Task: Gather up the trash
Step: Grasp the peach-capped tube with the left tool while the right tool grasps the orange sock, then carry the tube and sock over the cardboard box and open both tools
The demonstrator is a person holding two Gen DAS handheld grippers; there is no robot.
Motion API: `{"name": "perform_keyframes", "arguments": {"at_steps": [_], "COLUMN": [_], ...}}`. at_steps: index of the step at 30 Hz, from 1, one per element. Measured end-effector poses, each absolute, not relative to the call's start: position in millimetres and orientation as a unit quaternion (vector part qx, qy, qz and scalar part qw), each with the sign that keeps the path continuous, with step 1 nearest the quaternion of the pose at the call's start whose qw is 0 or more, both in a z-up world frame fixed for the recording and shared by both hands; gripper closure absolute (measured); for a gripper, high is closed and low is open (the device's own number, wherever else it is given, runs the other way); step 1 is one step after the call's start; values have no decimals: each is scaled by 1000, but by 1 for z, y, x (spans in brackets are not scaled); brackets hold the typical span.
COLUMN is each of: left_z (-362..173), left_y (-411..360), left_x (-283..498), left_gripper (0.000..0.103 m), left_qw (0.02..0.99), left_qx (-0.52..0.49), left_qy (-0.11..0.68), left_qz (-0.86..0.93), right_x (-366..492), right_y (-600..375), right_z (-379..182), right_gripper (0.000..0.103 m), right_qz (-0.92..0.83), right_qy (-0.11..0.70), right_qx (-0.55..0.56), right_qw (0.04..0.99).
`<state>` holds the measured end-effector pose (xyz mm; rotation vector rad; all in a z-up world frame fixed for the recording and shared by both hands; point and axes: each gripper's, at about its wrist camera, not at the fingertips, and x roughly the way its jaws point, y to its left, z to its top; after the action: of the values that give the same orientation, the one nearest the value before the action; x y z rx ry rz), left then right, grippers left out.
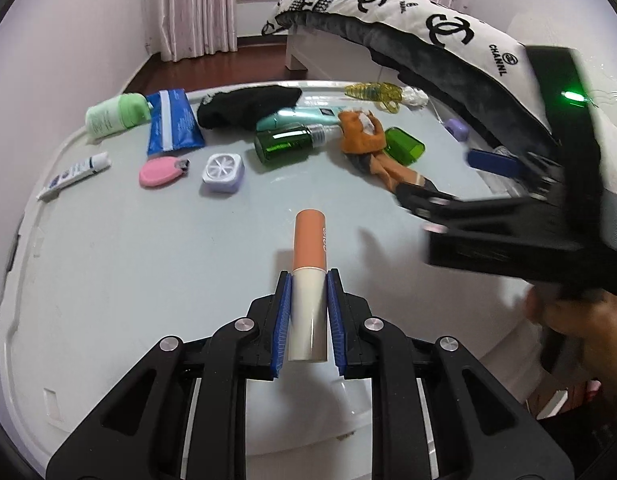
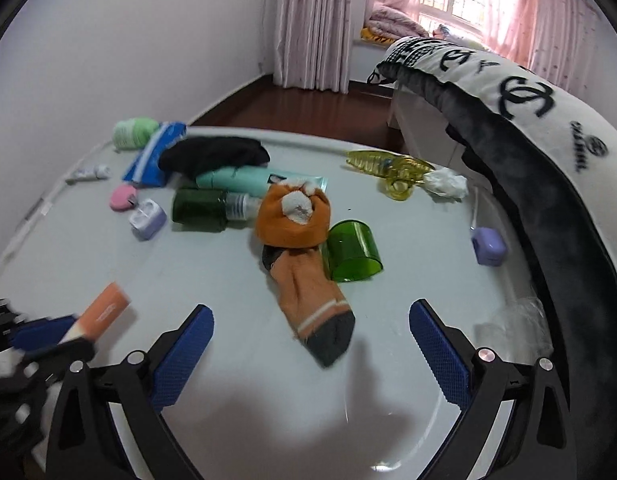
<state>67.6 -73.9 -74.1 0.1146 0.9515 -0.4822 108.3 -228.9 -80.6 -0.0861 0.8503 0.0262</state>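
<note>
**Lipstick tube clamped in the left gripper, right one wide open over the sock**

Lipstick-style tube with a peach cap and white body sits squeezed between the blue pads of the left gripper; the cap end pokes forward past the fingertips, lifted a bit off the pale grey table; in the right wrist view the same tube shows at the far left edge, blurry, so nothing finer to tell there.

Right gripper hangs with its fingers spread well apart and nothing between them; an orange sock with a grey toe lies on the table right ahead of that gap; its cuff end is bunched up with a white patch on it.

Rest of the clutter, going by both views: a dark green bottle on its side just left of the sock, its neck touching the bunched part; a green transparent cap tipped over on the sock's right side; a teal tube behind the bottle; a black cloth piled behind that.

Crumpled white tissue sits far back on the right, touching a yellow hair claw; a small purple case lies near the table's right edge; a black and white printed cushion overhangs that side.

Left side has a blue wipes pack, a green tube, a pink nail clipper, a lilac square box and a small white tube.
</note>
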Motion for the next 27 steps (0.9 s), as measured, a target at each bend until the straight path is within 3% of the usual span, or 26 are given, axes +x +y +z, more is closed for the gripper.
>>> {"name": "perform_keyframes", "arguments": {"at_steps": [3,5,6,7,8,10,27], "left_z": [-73,-72,-72,-73,-73,-74,-65], "left_y": [-74,-74,-74,-74,-74,-74,-68], "left_x": [64,62,62,62,62,61,51], "left_gripper": [85,85,85,85,85,85,85], "left_qw": [859,858,857,856,856,854,858], "left_qx": [56,52,53,55,54,52,49], "left_qy": [451,451,452,452,452,455,447], "left_qz": [-237,-242,-243,-244,-243,-246,-249], "right_x": [121,133,137,140,142,144,49], "right_y": [-224,-221,-221,-222,-223,-224,-223], "right_z": [-91,-101,-104,-103,-102,-98,-13], "right_gripper": [19,54,54,60,77,91,92], "right_qz": [6,11,15,13,9,11,59], "right_qy": [422,441,447,447,450,460,412], "right_qx": [-66,-72,-68,-62,-56,-40,2], "right_qw": [904,895,892,892,891,887,909]}}
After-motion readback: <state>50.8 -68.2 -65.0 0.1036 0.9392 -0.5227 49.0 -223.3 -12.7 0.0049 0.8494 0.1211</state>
